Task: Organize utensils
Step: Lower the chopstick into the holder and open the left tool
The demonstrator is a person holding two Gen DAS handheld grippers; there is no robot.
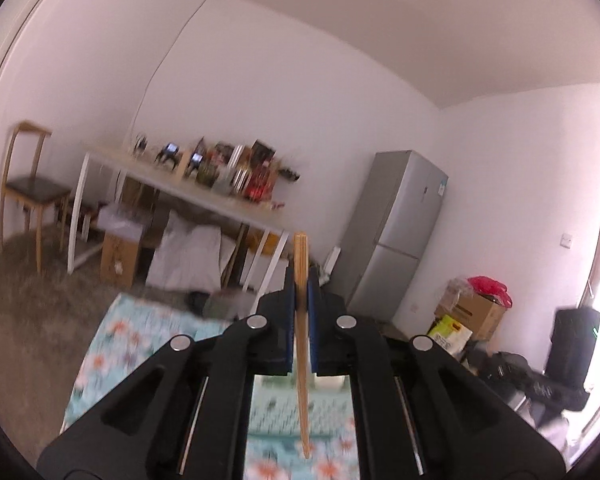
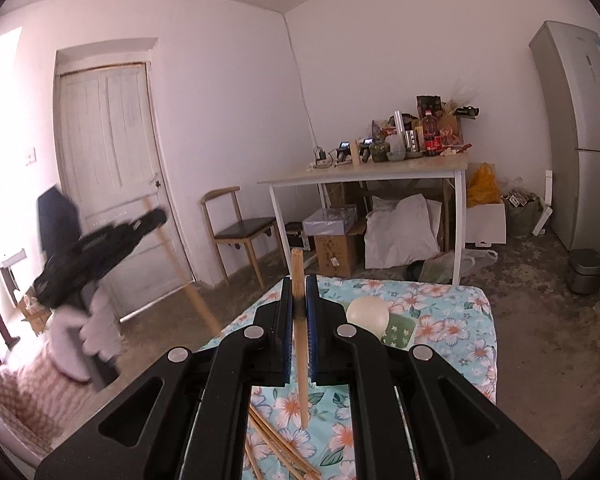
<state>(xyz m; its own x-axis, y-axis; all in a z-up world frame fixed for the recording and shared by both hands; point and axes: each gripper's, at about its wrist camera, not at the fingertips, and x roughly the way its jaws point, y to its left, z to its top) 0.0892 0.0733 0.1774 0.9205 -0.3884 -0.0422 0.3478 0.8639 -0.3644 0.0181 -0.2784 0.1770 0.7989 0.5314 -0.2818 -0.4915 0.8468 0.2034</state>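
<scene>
Two grippers each pinch a wooden chopstick upright between blue pads. The left gripper (image 1: 300, 292) is clamped on its chopstick (image 1: 301, 344), which crosses the jaws from 12 to 6 o'clock above a floral cloth (image 1: 112, 344). The right gripper (image 2: 299, 296) grips another stick (image 2: 299, 344) likewise. More loose chopsticks (image 2: 276, 448) lie on the cloth at 6 o'clock; a pale bowl (image 2: 367, 314) sits at 1 o'clock.
</scene>
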